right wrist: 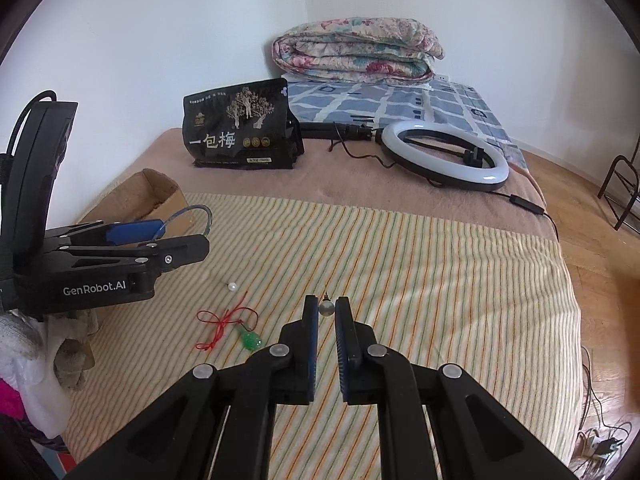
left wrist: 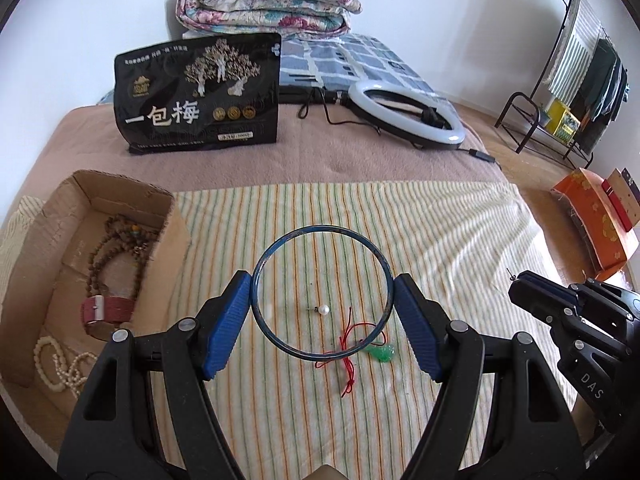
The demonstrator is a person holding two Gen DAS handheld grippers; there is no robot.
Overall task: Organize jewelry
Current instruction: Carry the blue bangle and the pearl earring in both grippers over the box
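My left gripper (left wrist: pixel 322 294) is shut on a blue bangle (left wrist: pixel 280 246), held above the striped towel (left wrist: pixel 440 240); it also shows in the right wrist view (right wrist: pixel 188 224). My right gripper (right wrist: pixel 327 308) is shut on a pearl earring (right wrist: pixel 326 307); it shows at the right of the left wrist view (left wrist: pixel 516 280). A second pearl earring (left wrist: pixel 322 310) lies on the towel, also seen in the right wrist view (right wrist: pixel 232 286). A green pendant on a red cord (left wrist: pixel 382 353) lies beside it (right wrist: pixel 250 339). A cardboard box (left wrist: pixel 48 216) at left holds bead necklaces, a red-strap watch and pearl strands.
A black snack bag (left wrist: pixel 196 92) stands behind the towel. A ring light (left wrist: pixel 408 112) with its cable lies at the back right. Folded quilts (left wrist: pixel 268 0) sit against the wall. An orange box (left wrist: pixel 596 220) and a clothes rack (left wrist: pixel 572 92) stand off the bed.
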